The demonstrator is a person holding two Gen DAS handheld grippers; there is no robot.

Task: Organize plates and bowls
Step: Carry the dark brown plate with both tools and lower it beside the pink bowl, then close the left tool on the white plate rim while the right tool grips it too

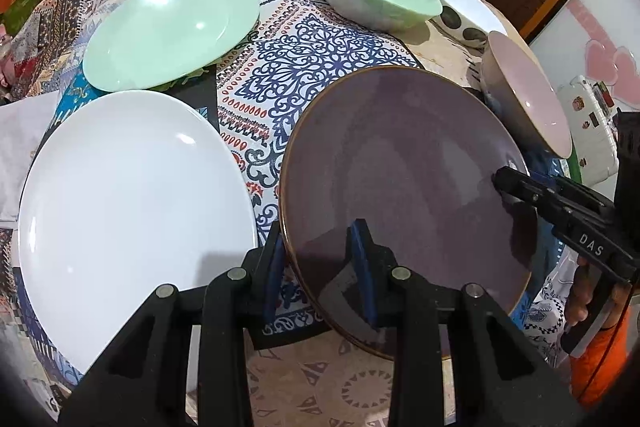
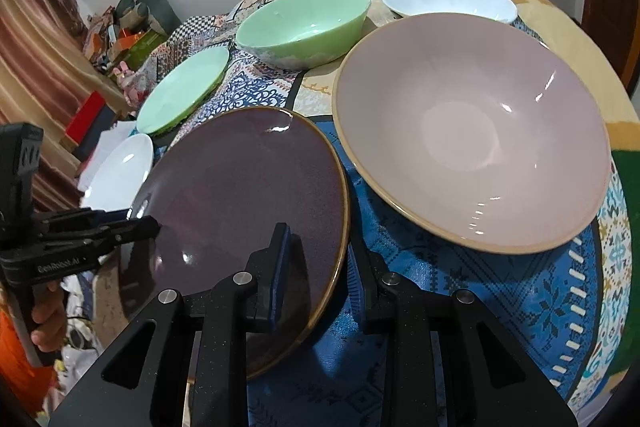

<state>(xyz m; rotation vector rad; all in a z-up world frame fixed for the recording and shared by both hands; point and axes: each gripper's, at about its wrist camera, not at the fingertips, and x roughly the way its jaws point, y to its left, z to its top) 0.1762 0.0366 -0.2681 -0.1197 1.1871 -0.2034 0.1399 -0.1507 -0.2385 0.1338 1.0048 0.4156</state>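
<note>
On the counter's (image 1: 288, 39) left side lie a white plate (image 1: 132, 195) and, farther off, a green plate (image 1: 172, 31), with bare patterned cloth between them and the purple plate (image 1: 400, 179). That dark, glossy, brown-rimmed plate seems slightly tilted. Left hand-held gripper (image 1: 320, 251) pinches its near-left rim; right hand-held gripper (image 2: 320, 259) pinches its right rim. Rightward stand a green bowl (image 2: 304, 23), white bowl (image 2: 448, 1) and pink bowl (image 2: 472, 147); only the left view shows the white bowl's dark spots.

Black grippers (image 1: 318, 267), blue pads (image 1: 360, 251), orange sleeve (image 1: 600, 359)
</note>
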